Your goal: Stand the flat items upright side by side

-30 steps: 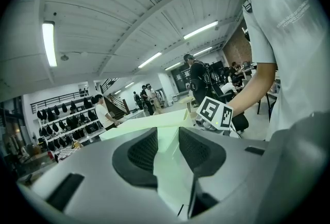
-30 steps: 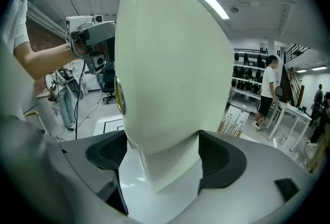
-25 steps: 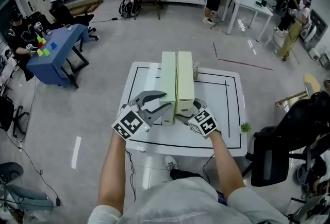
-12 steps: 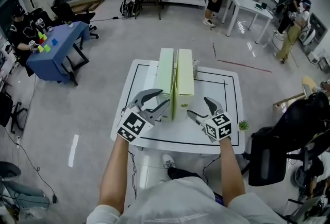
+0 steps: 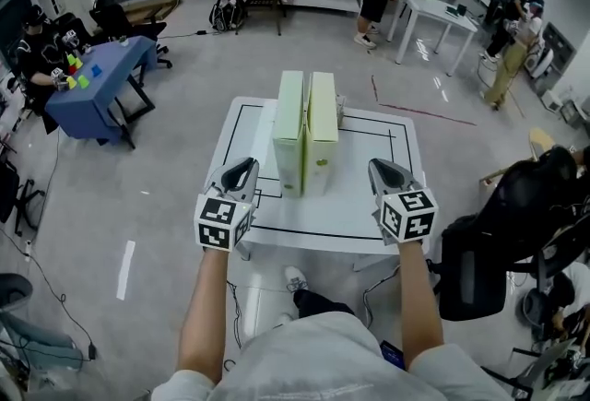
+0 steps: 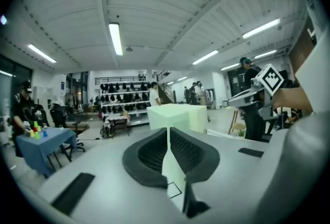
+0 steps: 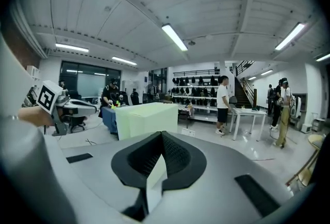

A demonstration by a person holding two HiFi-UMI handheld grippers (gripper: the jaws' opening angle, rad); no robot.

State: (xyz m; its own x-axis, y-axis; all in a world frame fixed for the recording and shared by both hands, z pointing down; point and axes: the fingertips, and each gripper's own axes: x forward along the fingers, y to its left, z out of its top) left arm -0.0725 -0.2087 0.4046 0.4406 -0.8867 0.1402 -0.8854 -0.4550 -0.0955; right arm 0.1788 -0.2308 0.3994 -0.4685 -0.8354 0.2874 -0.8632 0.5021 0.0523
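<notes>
Two pale green boxes (image 5: 289, 127) stand upright side by side at mid-desk (image 5: 369, 215). My left gripper (image 5: 241, 173) and right gripper (image 5: 385, 173) are both closed on nothing, near the desk's front edge, clear of the boxes.

Head camera steeply down over table (image 5: 350, 217), gripper cameras low behind left tongs (image 6: 168, 156) and right tongs (image 7: 161, 158), all sharing boxes (image 5: 321, 132).

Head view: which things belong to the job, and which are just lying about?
Job: left box, right box, upright side by side on the table; left gripper, right gripper, both shut, empty.
Lying about: small item behind the right box; blue table.
</notes>
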